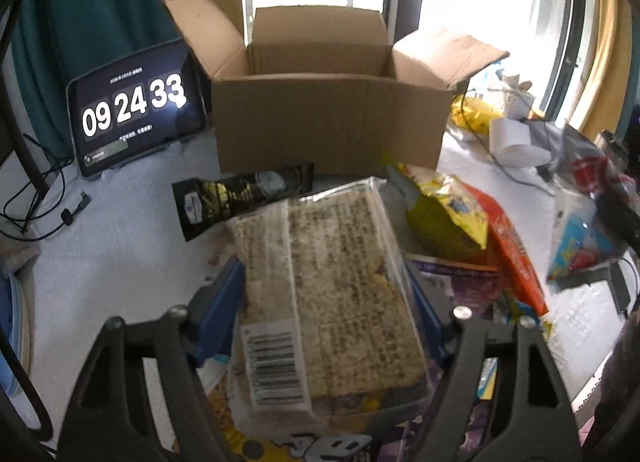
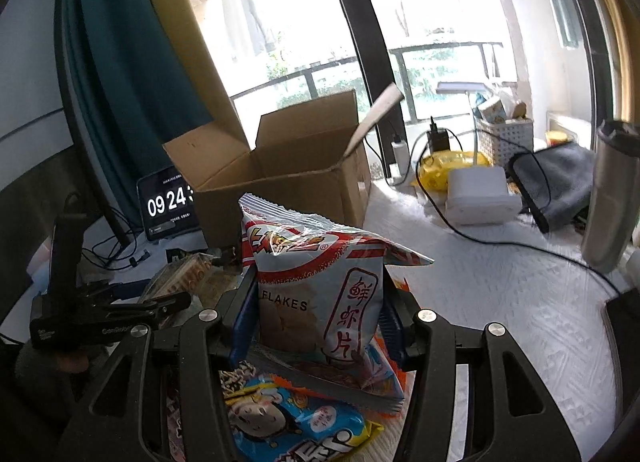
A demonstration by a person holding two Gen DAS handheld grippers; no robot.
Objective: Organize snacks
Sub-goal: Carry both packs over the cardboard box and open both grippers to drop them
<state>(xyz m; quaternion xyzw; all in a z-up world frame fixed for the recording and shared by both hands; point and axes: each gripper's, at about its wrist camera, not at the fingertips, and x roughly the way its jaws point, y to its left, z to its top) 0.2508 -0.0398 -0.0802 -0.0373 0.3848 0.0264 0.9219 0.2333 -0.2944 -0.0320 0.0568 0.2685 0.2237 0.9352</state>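
1. Gripping a clear tray of sesame crackers (image 1: pixel 332 294), the left gripper (image 1: pixel 320 302) has its blue pads against both long sides of the pack; the barcode label faces up at 7 o'clock of the pack.
2. Past the tray at 12 o'clock stands the open cardboard box (image 1: pixel 328 129), flaps spread. No snack shows in the part of its interior that is visible.
3. Only the left wrist view shows the black sachet (image 1: pixel 240 197) at 11 o'clock of the tray, just before the box, and the yellow-green bag (image 1: pixel 448 217) with an orange packet (image 1: pixel 516 254) at 2 o'clock.
4. The tablet clock (image 1: pixel 136 109) sits at 9 o'clock of the box, whole in this view and cut off by the box in the other.
5. Only the right wrist view shows the right gripper (image 2: pixel 316 318), pinching a pale blue shrimp-flakes bag (image 2: pixel 320 294) upright between its blue pads.
6. Beneath that bag, at 6 o'clock, lies a blue cartoon packet (image 2: pixel 280 418).
7. That view also shows the left gripper from outside, at 9 o'clock, and a steel tumbler (image 2: pixel 612 193) at 3 o'clock.
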